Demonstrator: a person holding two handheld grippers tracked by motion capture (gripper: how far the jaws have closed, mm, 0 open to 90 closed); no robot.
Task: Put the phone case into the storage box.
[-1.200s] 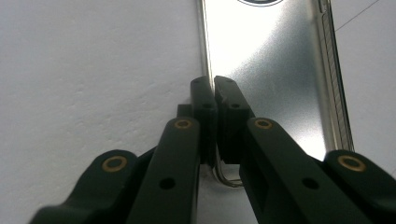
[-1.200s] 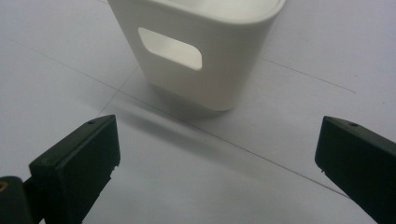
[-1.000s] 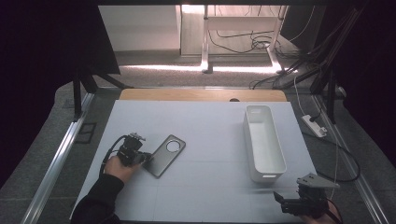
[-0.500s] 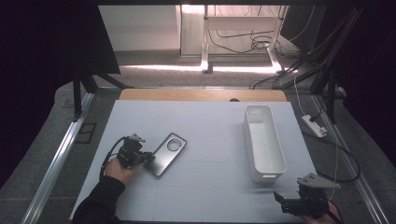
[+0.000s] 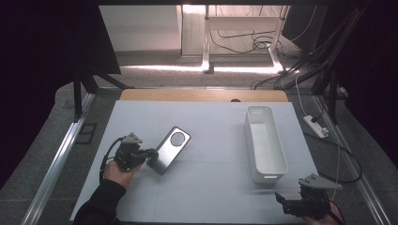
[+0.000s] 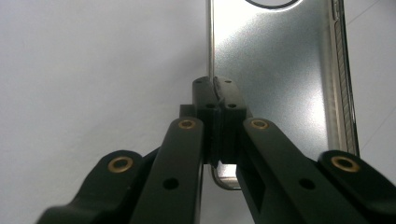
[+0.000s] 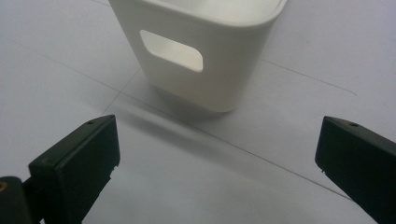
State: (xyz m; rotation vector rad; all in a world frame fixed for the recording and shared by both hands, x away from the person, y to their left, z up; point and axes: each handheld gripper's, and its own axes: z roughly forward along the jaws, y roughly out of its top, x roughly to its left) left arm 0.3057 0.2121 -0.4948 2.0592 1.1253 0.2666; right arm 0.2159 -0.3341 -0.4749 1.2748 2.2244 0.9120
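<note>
A clear phone case (image 5: 170,149) with a round camera hole is tilted above the white table, left of centre. My left gripper (image 5: 149,156) is shut on the case's near edge. In the left gripper view its fingertips (image 6: 205,91) pinch the thin rim of the case (image 6: 275,79). My right gripper (image 5: 284,200) rests at the table's front right corner, open and holding nothing. In the right gripper view its black fingers (image 7: 77,163) stand wide apart before the end wall of a white bin (image 7: 196,51).
The long white bin (image 5: 265,143) stands on the right half of the table, its near end close to my right gripper. A wooden strip (image 5: 202,95) runs along the table's far edge. Cables and a power strip (image 5: 317,126) lie on the floor to the right.
My left gripper has lifted the phone case and carried it a little to the right, so it now hangs tilted off the table. The right gripper has stayed still.
</note>
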